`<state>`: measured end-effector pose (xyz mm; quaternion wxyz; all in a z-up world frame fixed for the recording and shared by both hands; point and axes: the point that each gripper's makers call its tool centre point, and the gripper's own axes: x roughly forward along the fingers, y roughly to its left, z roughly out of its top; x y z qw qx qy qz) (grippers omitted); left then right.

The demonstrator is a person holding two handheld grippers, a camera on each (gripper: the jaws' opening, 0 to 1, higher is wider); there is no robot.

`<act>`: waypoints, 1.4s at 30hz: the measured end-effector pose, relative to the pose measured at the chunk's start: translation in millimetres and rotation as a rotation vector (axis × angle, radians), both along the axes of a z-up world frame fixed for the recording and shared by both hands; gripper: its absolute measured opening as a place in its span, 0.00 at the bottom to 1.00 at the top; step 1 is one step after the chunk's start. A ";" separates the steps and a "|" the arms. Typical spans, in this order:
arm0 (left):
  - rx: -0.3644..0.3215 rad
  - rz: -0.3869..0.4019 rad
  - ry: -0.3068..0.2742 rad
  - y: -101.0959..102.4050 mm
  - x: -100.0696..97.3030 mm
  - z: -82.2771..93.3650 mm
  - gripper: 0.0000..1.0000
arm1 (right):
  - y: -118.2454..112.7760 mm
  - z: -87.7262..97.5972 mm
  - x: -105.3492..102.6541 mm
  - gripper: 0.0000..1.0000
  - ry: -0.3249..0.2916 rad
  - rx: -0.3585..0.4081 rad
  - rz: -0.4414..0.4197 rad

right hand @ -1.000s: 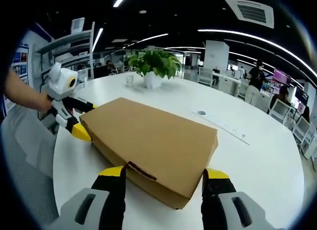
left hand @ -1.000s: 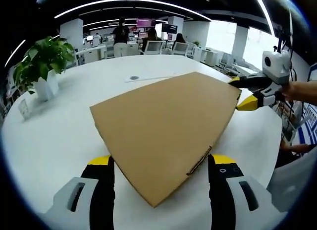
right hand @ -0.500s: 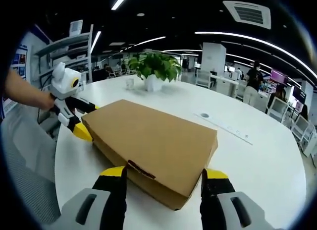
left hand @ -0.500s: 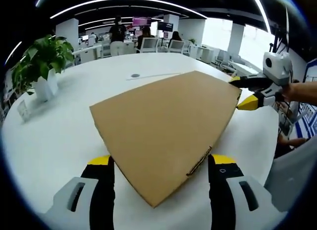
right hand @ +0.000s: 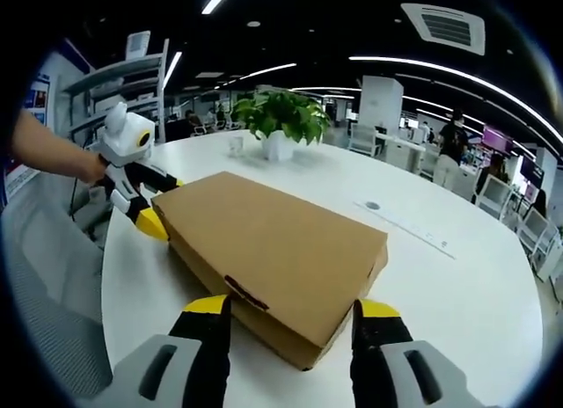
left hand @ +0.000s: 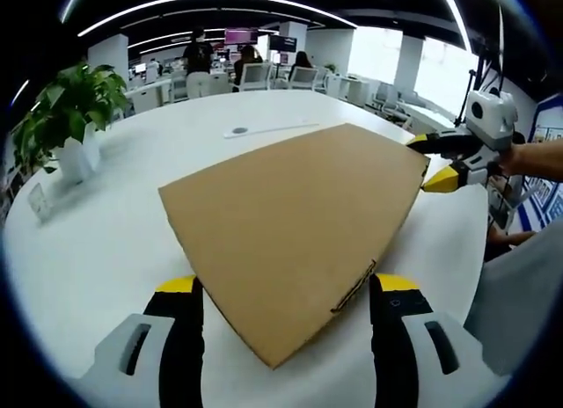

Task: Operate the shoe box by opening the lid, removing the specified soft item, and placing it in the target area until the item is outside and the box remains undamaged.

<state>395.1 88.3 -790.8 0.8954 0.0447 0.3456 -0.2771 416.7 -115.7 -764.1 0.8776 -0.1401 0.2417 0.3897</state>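
A flat, closed brown cardboard shoe box (left hand: 295, 223) lies on the round white table (left hand: 97, 250). My left gripper (left hand: 286, 287) is open, with its jaws on either side of the box's near corner. The right gripper (left hand: 433, 162), held by a hand, has its yellow tips on either side of the far right corner. In the right gripper view the same box (right hand: 277, 245) reaches between the jaws of my right gripper (right hand: 290, 309), which is open. There the left gripper (right hand: 149, 201) sits at the box's far left corner. The lid is down, so the inside is hidden.
A potted plant (left hand: 66, 109) (right hand: 280, 118) stands on the table beyond the box. A small round port and a thin strip (left hand: 239, 129) (right hand: 374, 206) lie in the tabletop. A small card stand (left hand: 40, 199) is beside the plant. Office chairs and people fill the background.
Both views have shifted a little against the room. The box keeps its place between the left jaws. In the right gripper view the box's far end and the left gripper sit slightly further right.
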 end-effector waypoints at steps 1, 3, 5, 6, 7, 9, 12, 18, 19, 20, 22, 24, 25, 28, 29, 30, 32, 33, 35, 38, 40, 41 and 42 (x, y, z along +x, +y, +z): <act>0.000 -0.002 0.001 1.9 -0.1 -0.2 0.79 | 1.2 0.0 -0.8 0.51 0.000 0.000 0.001; 0.001 -0.008 0.002 6.5 -1.0 -0.4 0.79 | 4.6 0.3 -3.7 0.50 0.000 0.000 0.006; 0.001 -0.014 0.004 11.1 -2.0 -0.3 0.79 | 8.1 0.7 -6.1 0.49 0.002 0.003 0.010; 0.002 -0.018 0.005 12.8 -3.5 0.1 0.79 | 9.9 0.7 -7.7 0.49 0.002 0.005 0.012; 0.003 -0.019 0.006 13.3 -4.0 0.2 0.79 | 11.2 0.7 -8.5 0.49 0.002 0.006 0.013; 0.004 -0.024 0.008 17.7 -4.8 -0.2 0.79 | 14.3 0.8 -10.4 0.48 0.001 0.007 0.017; 0.006 -0.031 0.012 22.9 -6.3 -0.3 0.79 | 18.7 1.0 -13.8 0.47 0.001 0.009 0.023; 0.016 -0.053 0.025 34.2 -10.5 0.1 0.79 | 27.5 1.3 -21.7 0.45 -0.004 0.010 0.035; 0.018 -0.058 0.028 36.5 -11.5 0.3 0.79 | 29.4 1.2 -23.8 0.45 -0.005 0.009 0.038; 0.020 -0.062 0.031 38.2 -12.3 0.5 0.79 | 30.9 1.3 -25.3 0.45 -0.005 0.009 0.040; 0.023 -0.069 0.036 41.7 -14.1 0.9 0.79 | 33.9 1.3 -28.6 0.44 -0.006 0.008 0.045; 0.026 -0.075 0.038 43.4 -17.5 2.0 0.79 | 37.3 1.4 -31.1 0.44 -0.006 0.009 0.046; 0.027 -0.078 0.039 44.1 -18.9 2.5 0.79 | 38.8 1.5 -32.1 0.44 -0.006 0.011 0.045; 0.026 -0.083 0.039 47.7 -22.6 3.7 0.79 | 44.9 1.3 -35.1 0.43 -0.006 0.017 0.041; 0.025 -0.086 0.038 49.6 -24.0 4.1 0.79 | 46.2 1.3 -35.6 0.43 -0.005 0.018 0.040; 0.026 -0.087 0.038 51.0 -25.0 4.3 0.79 | 47.9 1.2 -36.3 0.43 -0.004 0.020 0.040; 0.028 -0.093 0.040 55.0 -26.8 4.8 0.79 | 52.7 1.4 -39.0 0.43 -0.002 0.022 0.041; 0.031 -0.096 0.042 57.6 -27.8 5.0 0.79 | 55.3 1.4 -40.5 0.42 -0.002 0.023 0.043; 0.035 -0.103 0.047 61.7 -29.3 5.3 0.79 | 58.9 1.4 -42.6 0.42 0.000 0.025 0.045; 0.039 -0.111 0.052 66.9 -30.9 5.4 0.79 | 64.0 1.1 -46.0 0.41 0.000 0.023 0.055; 0.043 -0.119 0.058 71.0 -32.0 5.3 0.79 | 67.6 1.2 -48.9 0.40 0.002 0.020 0.063; 0.045 -0.122 0.060 72.2 -32.7 5.5 0.79 | 68.9 1.1 -49.9 0.40 0.002 0.020 0.065; 0.047 -0.126 0.063 74.7 -33.3 5.4 0.79 | 71.1 0.9 -51.6 0.40 0.001 0.019 0.068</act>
